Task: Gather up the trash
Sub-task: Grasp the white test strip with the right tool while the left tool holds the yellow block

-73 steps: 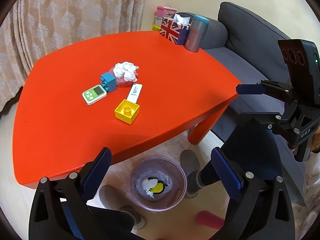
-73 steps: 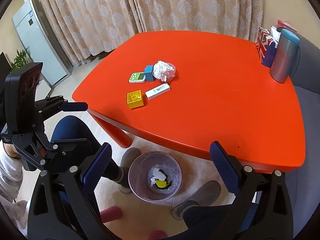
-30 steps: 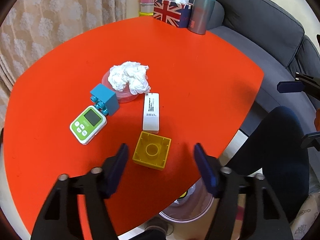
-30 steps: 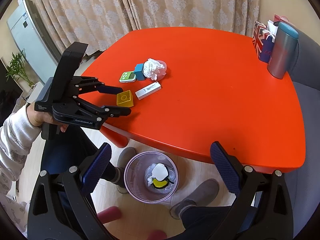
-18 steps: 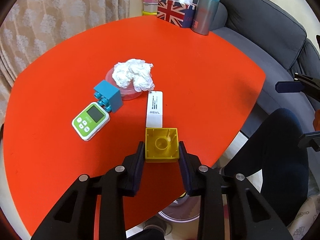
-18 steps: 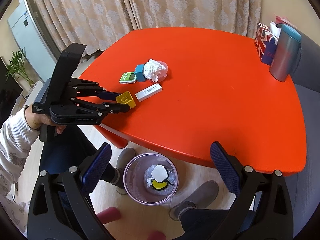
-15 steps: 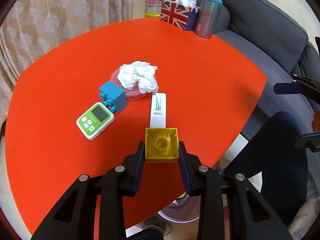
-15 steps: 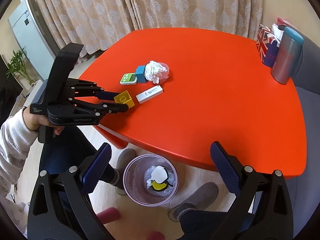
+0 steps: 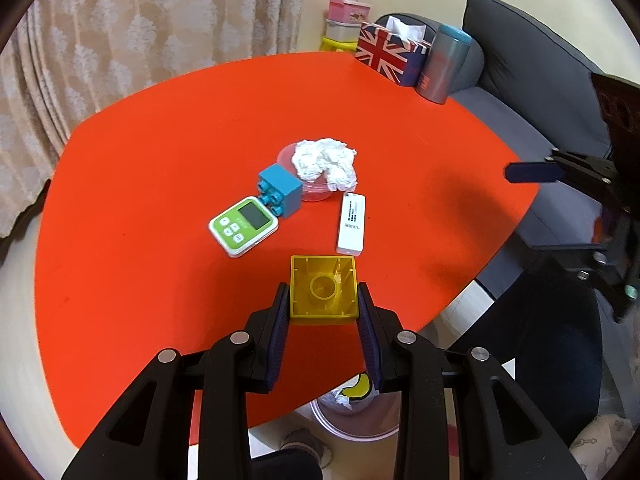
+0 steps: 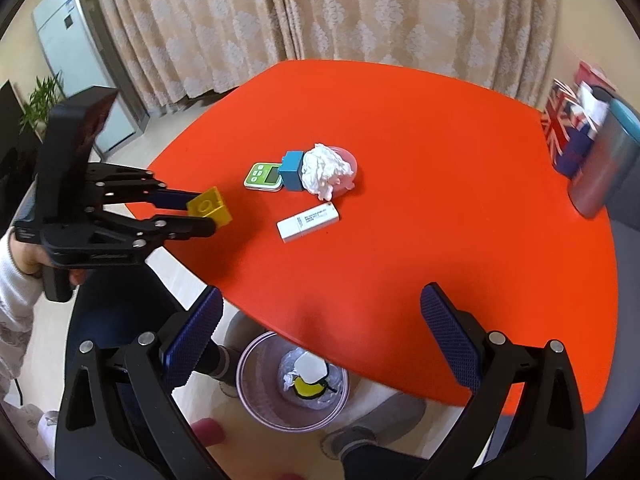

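Note:
My left gripper (image 9: pixel 323 308) is shut on a yellow toy brick (image 9: pixel 323 288) and holds it above the red table (image 9: pixel 140 200) near its front edge; the brick also shows in the right wrist view (image 10: pixel 209 206). A crumpled white tissue (image 9: pixel 325 163) lies on a pink lid beside a blue brick (image 9: pixel 280 189). A white stick-shaped box (image 9: pixel 352 224) lies just beyond the yellow brick. A trash bin (image 10: pixel 292 380) stands on the floor under the table edge. My right gripper (image 10: pixel 320 340) is open and empty above the bin.
A green timer (image 9: pixel 243 227) lies next to the blue brick. A Union Jack tissue box (image 9: pixel 390 56) and a grey tumbler (image 9: pixel 444 66) stand at the far edge. A grey sofa (image 9: pixel 540 92) is at the right. Curtains (image 10: pixel 320 12) hang behind.
My left gripper closed on the yellow brick and has lifted it off the table, drawing it back toward the front edge. The right gripper has stayed open over the bin.

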{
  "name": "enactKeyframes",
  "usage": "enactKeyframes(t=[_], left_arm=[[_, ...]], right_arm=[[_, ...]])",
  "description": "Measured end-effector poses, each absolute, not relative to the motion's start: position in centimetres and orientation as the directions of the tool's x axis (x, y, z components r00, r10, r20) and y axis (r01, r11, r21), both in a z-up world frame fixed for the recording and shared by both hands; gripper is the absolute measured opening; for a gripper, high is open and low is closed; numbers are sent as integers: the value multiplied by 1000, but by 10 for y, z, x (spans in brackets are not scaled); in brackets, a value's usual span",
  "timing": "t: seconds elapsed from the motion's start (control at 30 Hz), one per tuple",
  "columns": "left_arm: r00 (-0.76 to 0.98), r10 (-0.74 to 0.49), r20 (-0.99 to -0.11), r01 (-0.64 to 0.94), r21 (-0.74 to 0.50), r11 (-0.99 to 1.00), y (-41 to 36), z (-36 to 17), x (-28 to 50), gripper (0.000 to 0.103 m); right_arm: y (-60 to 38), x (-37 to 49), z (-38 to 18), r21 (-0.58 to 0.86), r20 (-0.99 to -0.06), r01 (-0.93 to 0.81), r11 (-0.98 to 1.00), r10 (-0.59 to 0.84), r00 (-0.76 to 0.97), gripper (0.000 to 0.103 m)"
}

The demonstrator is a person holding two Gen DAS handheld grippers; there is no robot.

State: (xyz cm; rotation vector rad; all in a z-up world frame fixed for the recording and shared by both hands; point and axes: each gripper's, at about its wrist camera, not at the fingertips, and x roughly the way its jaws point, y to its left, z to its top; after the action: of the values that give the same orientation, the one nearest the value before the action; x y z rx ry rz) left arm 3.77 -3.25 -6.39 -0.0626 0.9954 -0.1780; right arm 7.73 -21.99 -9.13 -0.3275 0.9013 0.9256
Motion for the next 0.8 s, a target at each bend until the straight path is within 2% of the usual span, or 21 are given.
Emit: enactKeyframes(t=[0.8], left_arm=[[553, -182, -813, 80, -165, 983, -15, -57, 20, 32]], right_arm=[[-134, 121, -146, 68, -862, -924, 375, 488, 135, 97]])
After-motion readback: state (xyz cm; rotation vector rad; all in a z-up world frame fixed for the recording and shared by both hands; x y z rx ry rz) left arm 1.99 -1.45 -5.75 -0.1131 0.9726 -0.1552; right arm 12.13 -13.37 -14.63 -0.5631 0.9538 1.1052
